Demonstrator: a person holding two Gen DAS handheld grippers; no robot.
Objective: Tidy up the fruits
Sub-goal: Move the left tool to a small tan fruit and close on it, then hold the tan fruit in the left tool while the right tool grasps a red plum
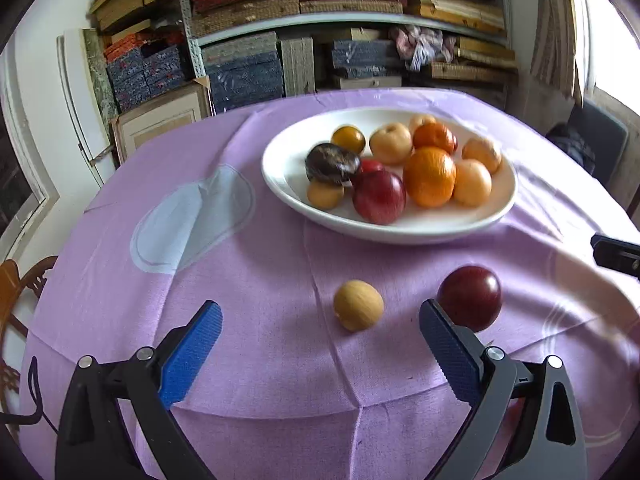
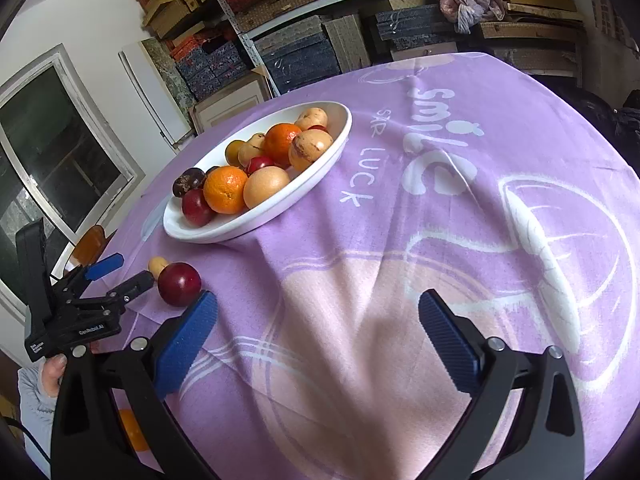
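On the purple-clothed worktop point(image 1: 260, 360), nearest, left gripper point(image 1: 320, 344) and right gripper point(image 2: 318, 334) both hold jaws wide apart, empty. Just ahead of the left gripper lie a tan fruit point(image 1: 358, 311) and a dark red plum point(image 1: 470, 298), apart. Farther back, a white bowl point(image 1: 288, 196) holds assorted fruits.

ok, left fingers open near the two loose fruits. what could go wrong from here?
1. The dark red fruit sits just beyond one finger of the left gripper; closing on the tan fruit could knock it rolling on the creased tablecloth.
2. The white bowl is already crowded, so an added round fruit may roll off the pile.
3. The right gripper hovers close by and could get in the way.
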